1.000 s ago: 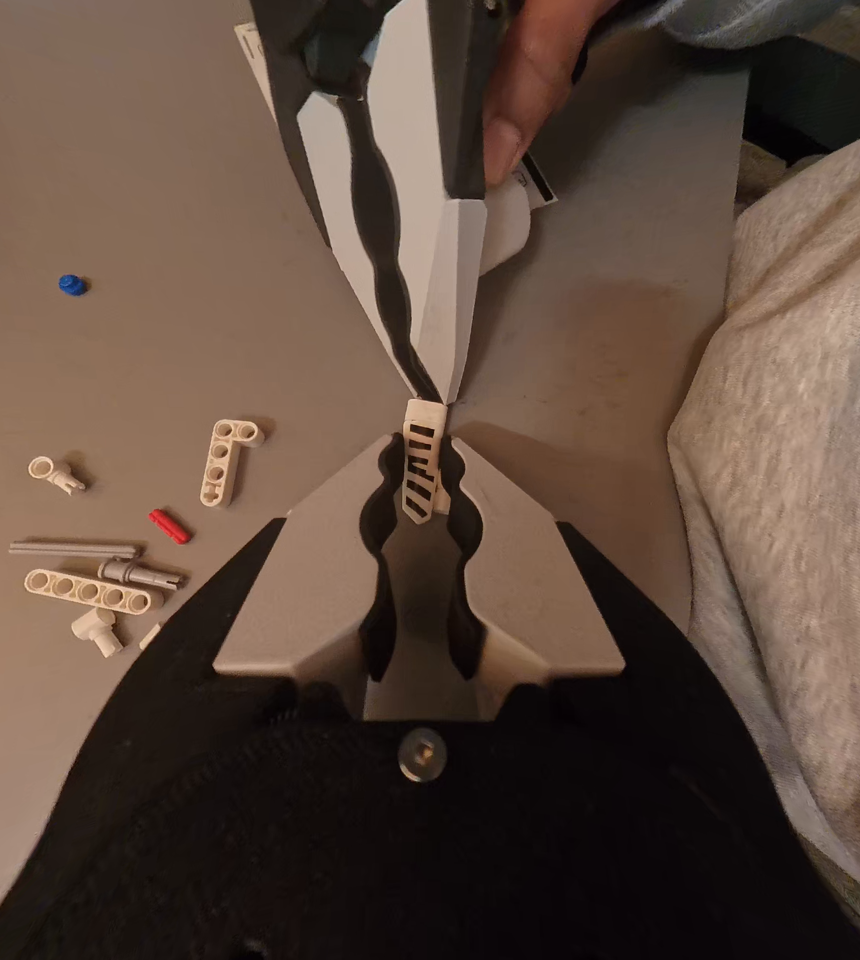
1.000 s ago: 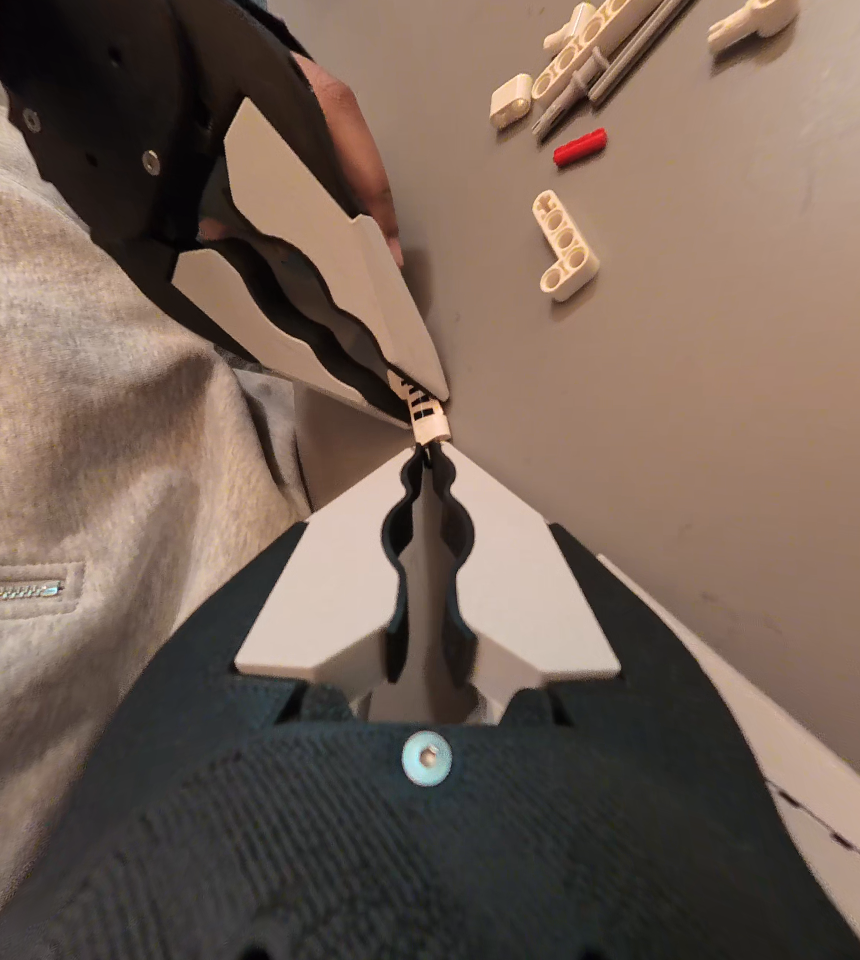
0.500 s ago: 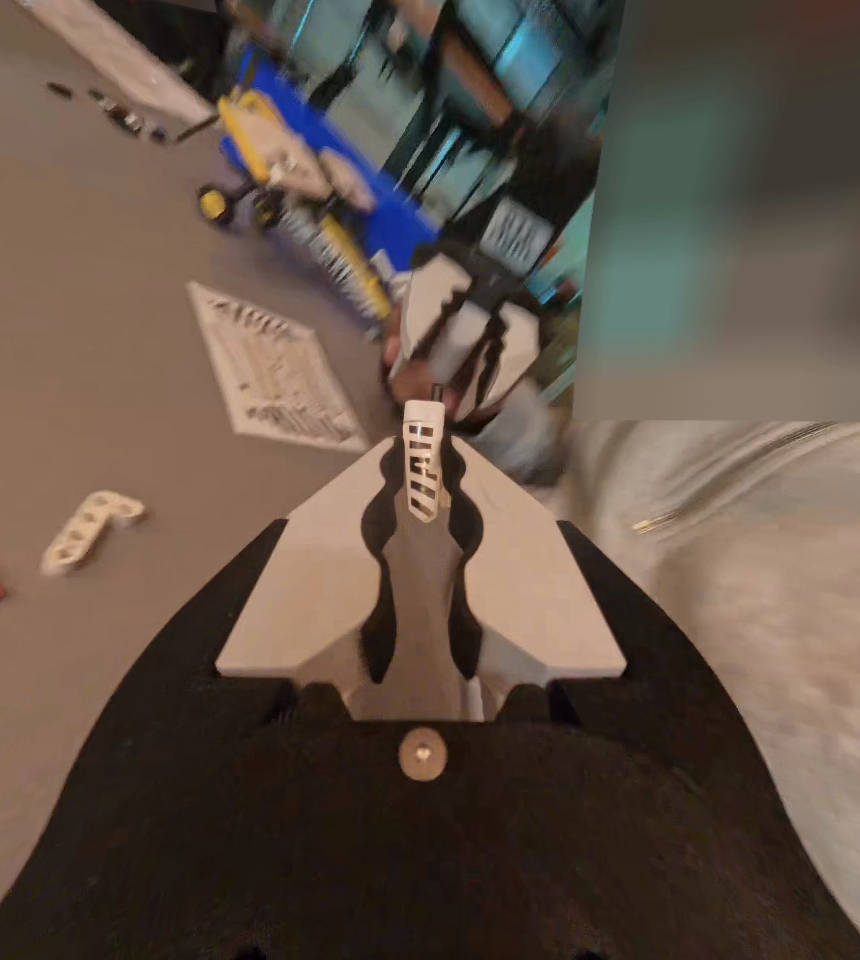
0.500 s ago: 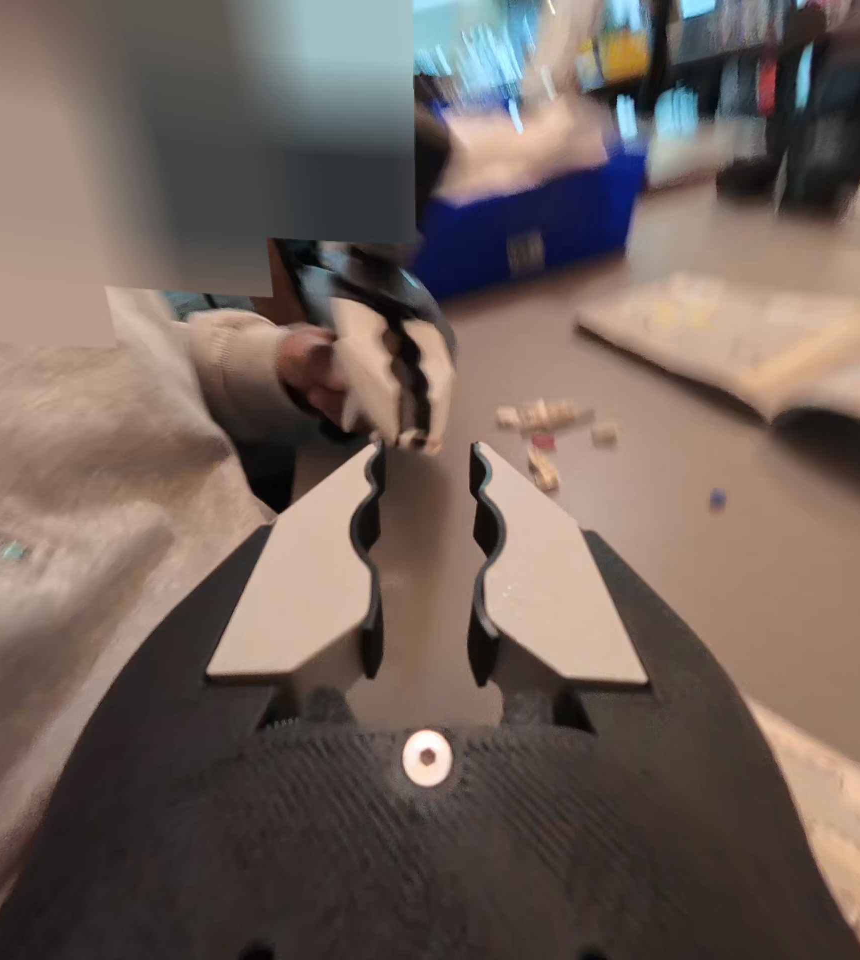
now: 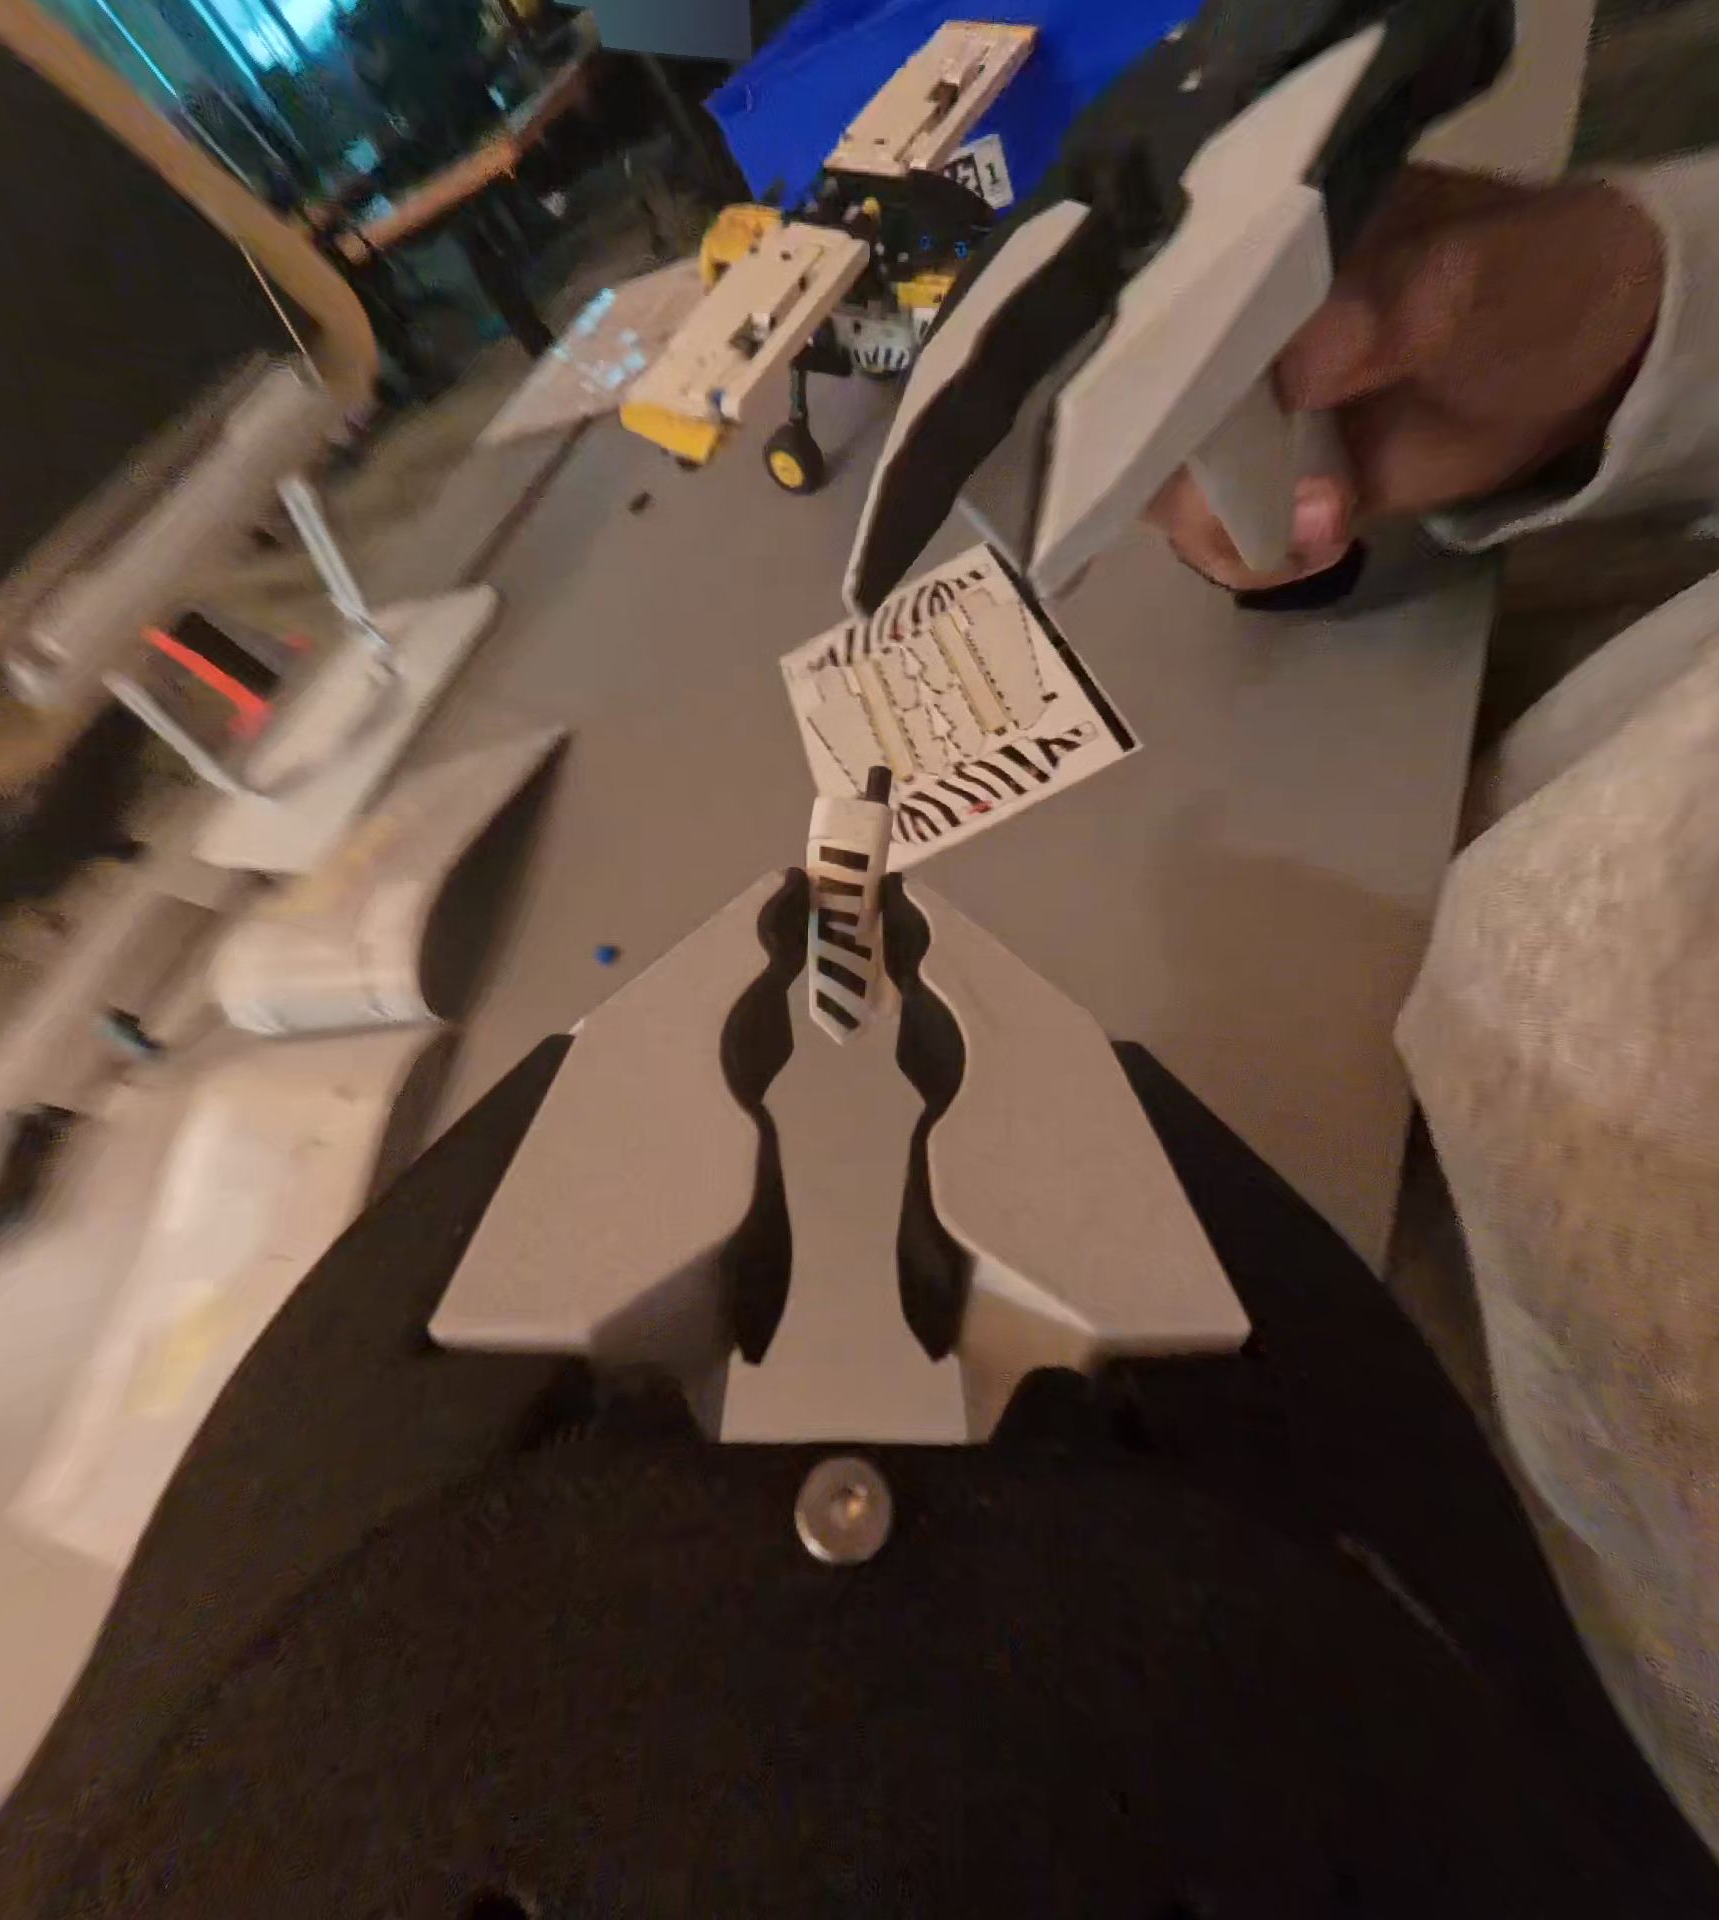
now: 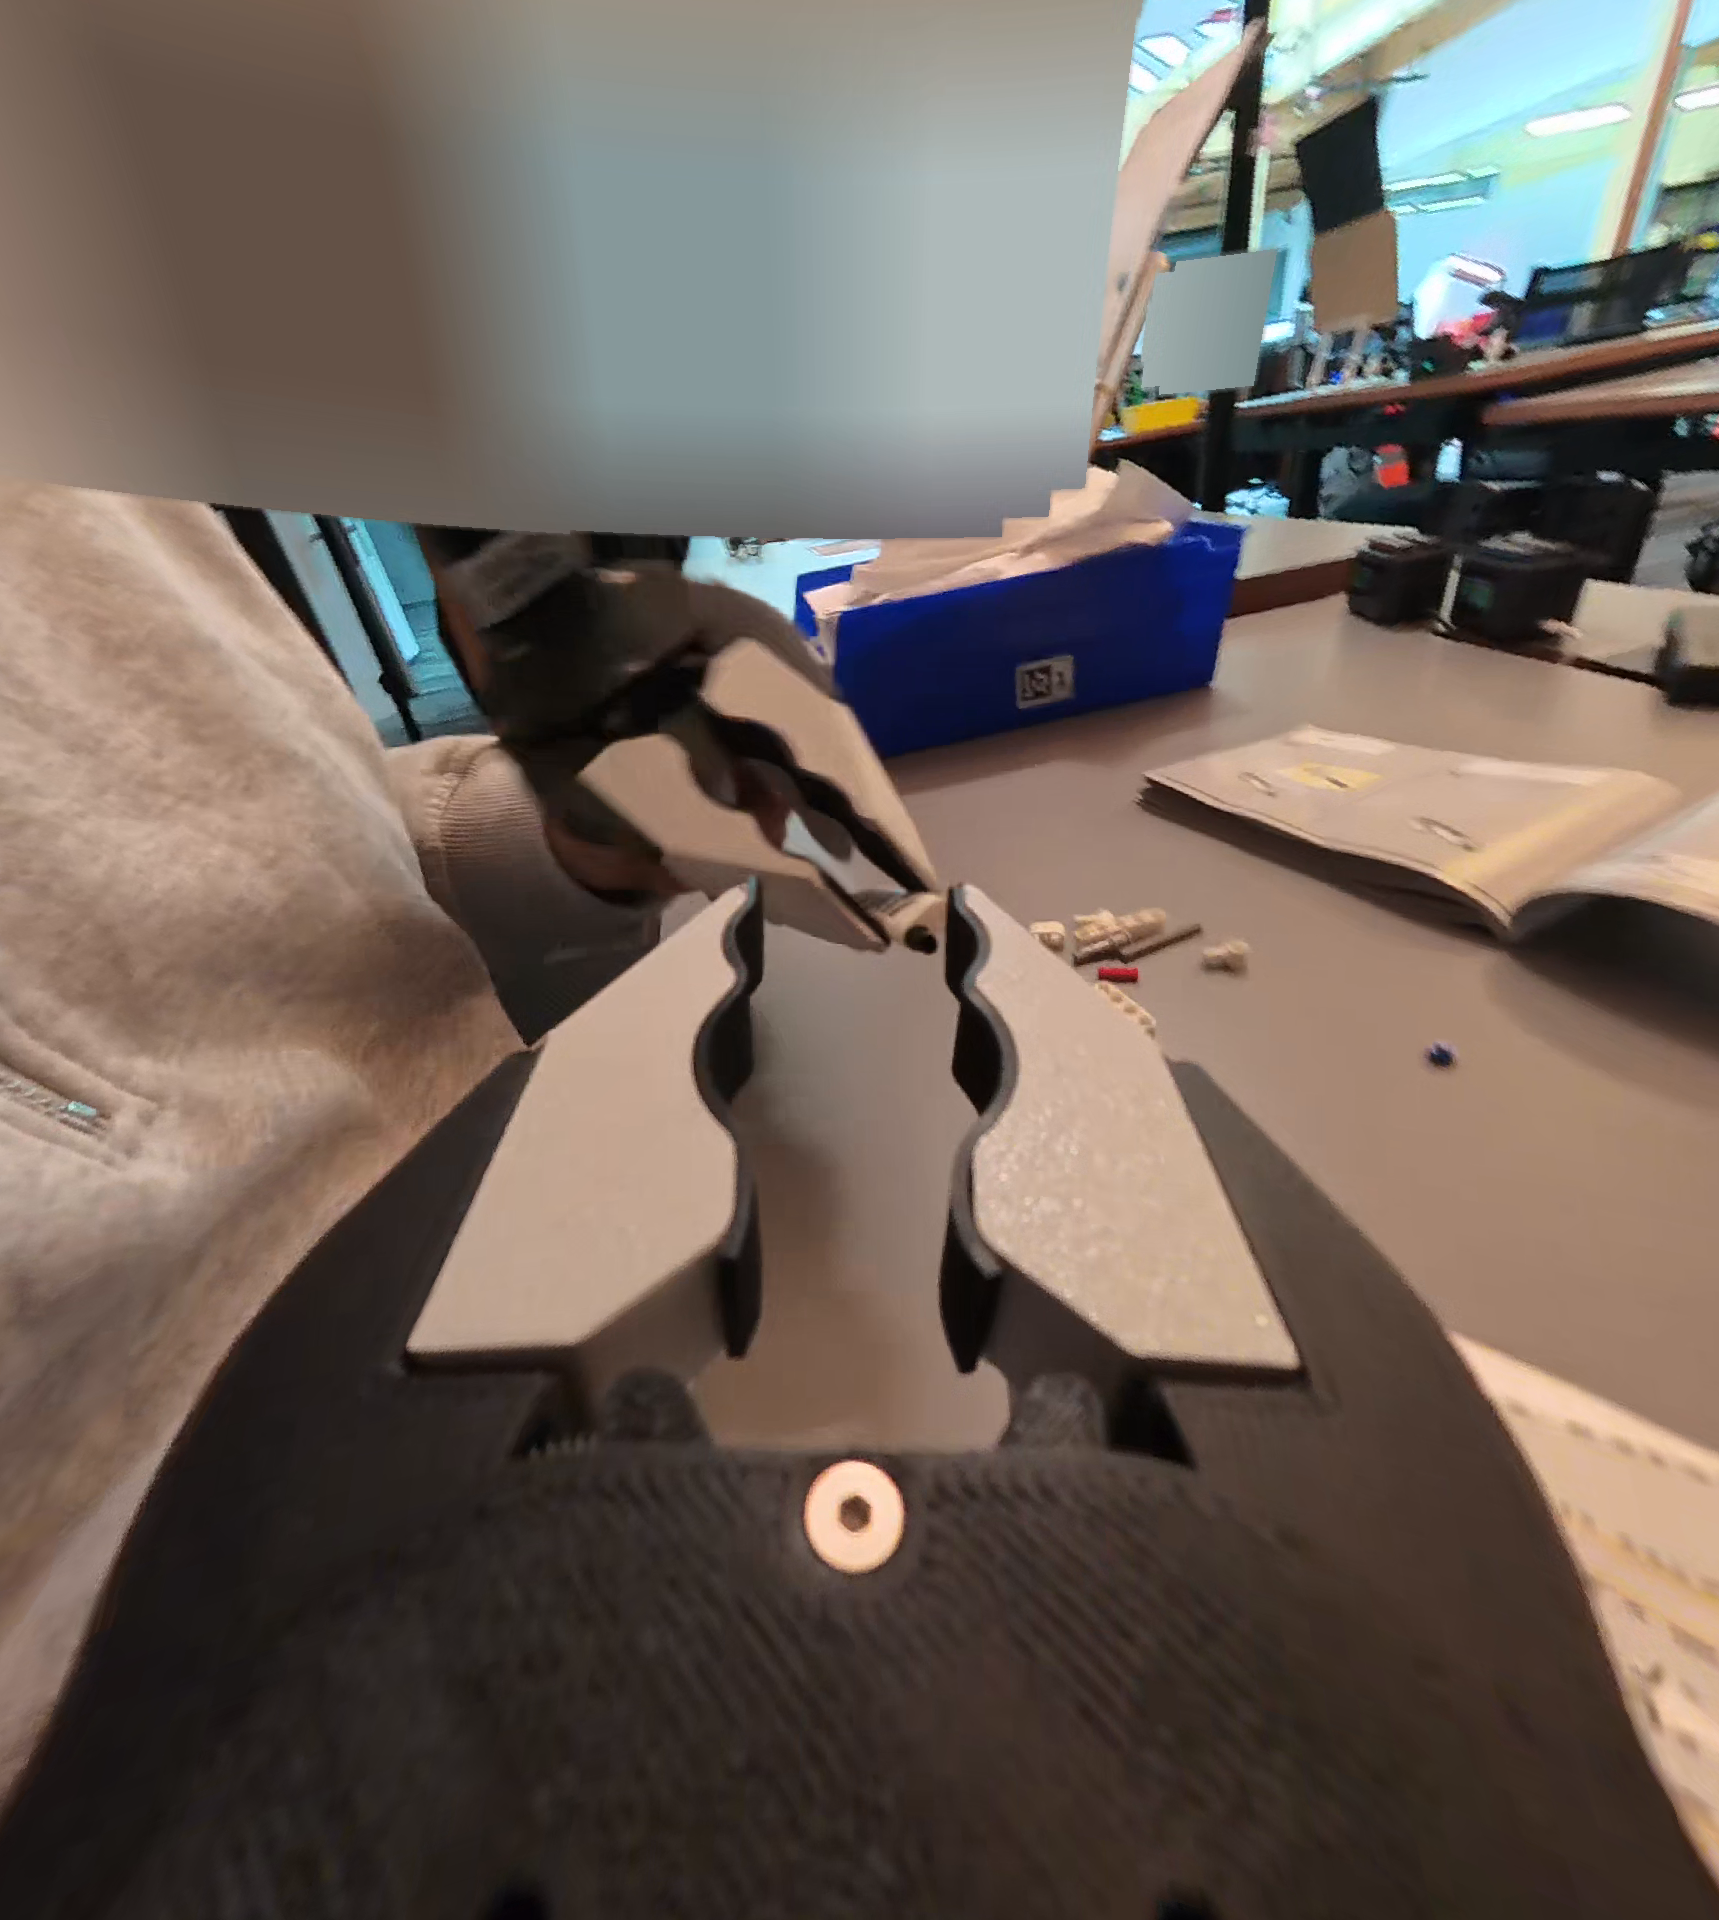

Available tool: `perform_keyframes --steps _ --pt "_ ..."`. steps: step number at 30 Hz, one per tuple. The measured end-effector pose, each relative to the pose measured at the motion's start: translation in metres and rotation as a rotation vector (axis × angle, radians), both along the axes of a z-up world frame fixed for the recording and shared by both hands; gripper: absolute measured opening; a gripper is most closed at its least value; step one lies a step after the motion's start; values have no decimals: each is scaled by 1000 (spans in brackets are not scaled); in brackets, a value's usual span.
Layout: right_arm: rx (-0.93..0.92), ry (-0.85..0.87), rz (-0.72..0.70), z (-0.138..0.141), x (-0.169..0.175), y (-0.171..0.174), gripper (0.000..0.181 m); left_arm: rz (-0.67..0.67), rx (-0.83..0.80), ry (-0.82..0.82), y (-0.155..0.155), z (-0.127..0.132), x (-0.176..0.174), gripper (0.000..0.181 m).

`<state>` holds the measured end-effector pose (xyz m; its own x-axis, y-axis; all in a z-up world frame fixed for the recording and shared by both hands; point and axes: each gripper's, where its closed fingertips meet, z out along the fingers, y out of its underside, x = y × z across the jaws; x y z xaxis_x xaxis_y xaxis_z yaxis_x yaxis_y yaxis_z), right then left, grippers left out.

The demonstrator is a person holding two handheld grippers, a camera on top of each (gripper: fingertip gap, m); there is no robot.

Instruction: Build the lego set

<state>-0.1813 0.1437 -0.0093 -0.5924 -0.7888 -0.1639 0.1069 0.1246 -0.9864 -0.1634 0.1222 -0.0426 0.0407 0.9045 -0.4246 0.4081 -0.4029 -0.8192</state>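
My left gripper (image 5: 842,896) is shut on a small white striped lego piece (image 5: 844,935) with a black pin sticking out of its top end. It holds the piece up above the grey table (image 5: 1250,831). My right gripper (image 6: 852,902) is open and empty, its tips either side of the left gripper's tip and the piece (image 6: 915,923). In the left wrist view the right gripper (image 5: 950,590) hangs open above a striped sticker sheet (image 5: 959,707). A partly built yellow and white model (image 5: 782,301) stands at the far end.
Loose white pieces (image 6: 1125,928), a red pin (image 6: 1120,974) and a small blue piece (image 6: 1444,1057) lie on the table. An open instruction booklet (image 6: 1457,831) lies to the right, a blue bin (image 6: 1021,644) behind. A person's grey sleeve (image 6: 159,831) fills the left.
My right gripper was shut at the piece's end; it has opened and drawn back. Both grippers have tilted up from the table. My left gripper still holds the striped piece.
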Motion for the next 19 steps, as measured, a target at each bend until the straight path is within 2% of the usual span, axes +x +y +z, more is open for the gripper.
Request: perform_keyframes --steps 5,7,9,14,17,19 --pt "9 -62 -8 8 0 8 35 18 -306 140 14 24 -7 13" --pt "12 -65 -28 9 1 7 35 20 -344 175 17 28 -7 13" --pt "12 -75 -23 12 5 8 35 13 -280 230 19 33 -7 13" --pt "-57 -61 -47 22 7 7 35 -81 234 457 16 65 2 13" --pt "-77 -82 -64 25 5 5 34 -282 684 562 18 83 12 12" --pt "-79 -112 -62 26 5 4 33 -429 997 682 9 100 26 12"
